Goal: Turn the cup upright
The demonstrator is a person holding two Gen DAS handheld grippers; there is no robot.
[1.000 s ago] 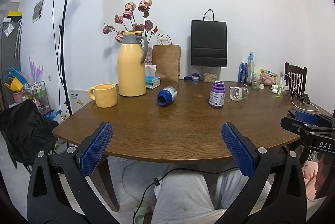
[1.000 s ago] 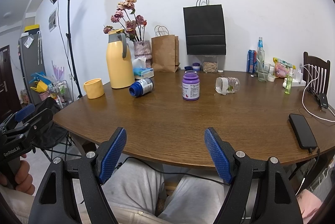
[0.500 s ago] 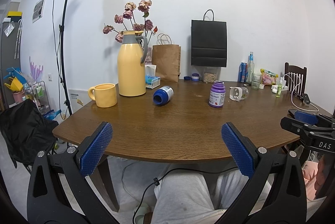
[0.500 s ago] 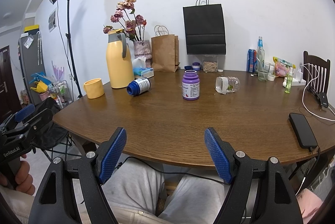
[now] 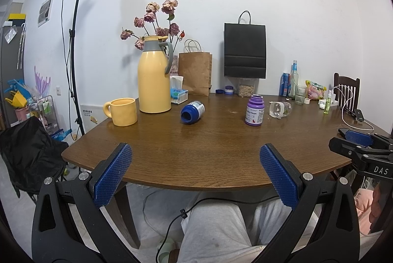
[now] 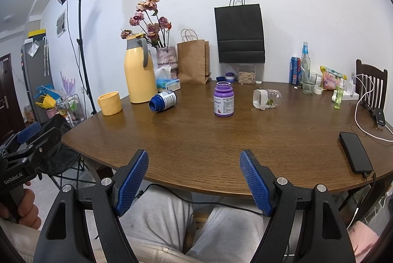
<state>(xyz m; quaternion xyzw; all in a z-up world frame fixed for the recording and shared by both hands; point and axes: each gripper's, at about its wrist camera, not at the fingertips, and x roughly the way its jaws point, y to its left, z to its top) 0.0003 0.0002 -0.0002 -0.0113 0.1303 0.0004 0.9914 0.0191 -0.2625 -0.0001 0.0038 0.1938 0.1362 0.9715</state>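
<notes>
A blue container (image 5: 192,112) (image 6: 163,100) lies on its side on the brown table (image 5: 208,154), its open mouth facing me, just right of the yellow jug (image 5: 154,77). A clear jar (image 5: 280,109) (image 6: 266,98) also lies on its side, further right. Between them a purple bottle (image 5: 255,110) (image 6: 223,103) stands upright. A yellow mug (image 5: 122,111) (image 6: 110,103) stands upright at the left. My left gripper (image 5: 196,174) and right gripper (image 6: 194,182) are both open and hold nothing. They hover at the table's near edge, well short of all these objects.
A black phone (image 6: 355,152) on a cable lies near the table's right edge. Paper bags (image 5: 195,73), a tissue box, a can, a bottle and a glass line the back of the table. A chair (image 6: 371,81) stands at the right, a light stand (image 5: 73,54) at the left.
The blue container has rolled a little to the left, toward the yellow jug. Neither gripper has moved.
</notes>
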